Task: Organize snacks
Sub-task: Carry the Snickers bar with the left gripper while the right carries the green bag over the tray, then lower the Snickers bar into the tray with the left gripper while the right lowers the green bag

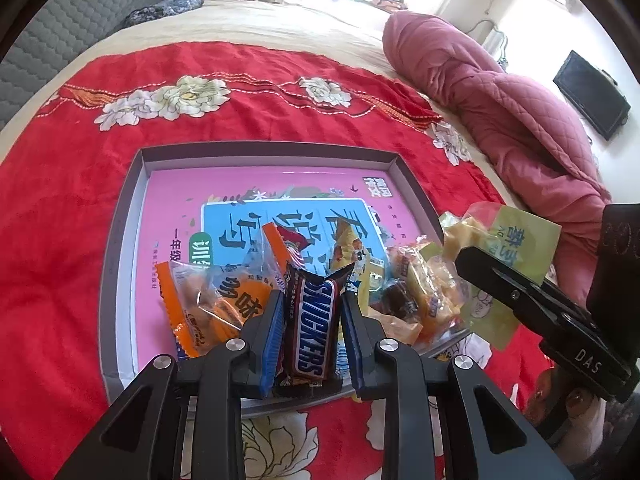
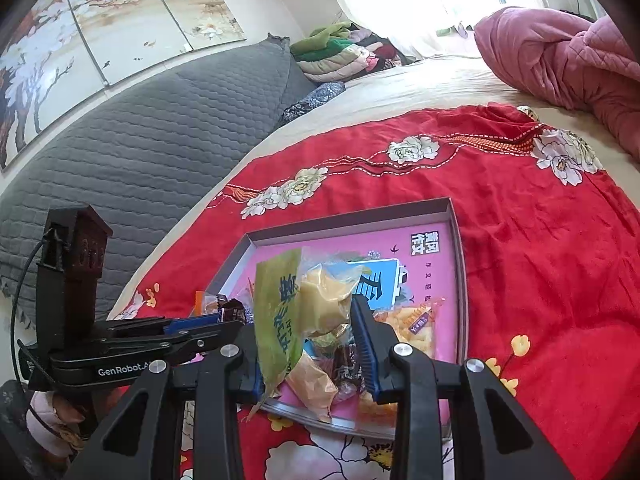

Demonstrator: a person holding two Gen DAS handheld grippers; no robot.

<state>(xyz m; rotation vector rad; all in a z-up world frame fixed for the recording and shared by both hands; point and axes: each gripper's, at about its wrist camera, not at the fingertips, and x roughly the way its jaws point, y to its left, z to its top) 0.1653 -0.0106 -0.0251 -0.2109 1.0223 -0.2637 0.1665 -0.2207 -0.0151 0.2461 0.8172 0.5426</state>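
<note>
My left gripper point(image 1: 313, 294) is shut on a brown Snickers bar point(image 1: 310, 328), held upright over the near edge of the grey tray point(image 1: 124, 216). An orange packet point(image 1: 208, 312) lies in the tray just left of it. Several clear-wrapped snacks point(image 1: 420, 300) are piled to its right. My right gripper point(image 2: 308, 312) is shut on a green packet point(image 2: 280, 312) with a yellow cake inside, above the tray's point(image 2: 460, 264) near corner. From the left wrist that gripper point(image 1: 470, 264) and its green packet point(image 1: 524, 236) appear at the right. The left gripper point(image 2: 216, 322) shows at the left of the right wrist view.
The tray holds a pink book point(image 1: 168, 200) and lies on a red floral blanket point(image 1: 72, 200) spread over a bed. A rolled pink quilt point(image 1: 500, 112) lies at the right. A grey padded headboard point(image 2: 140, 152) and folded clothes point(image 2: 340, 52) are further back.
</note>
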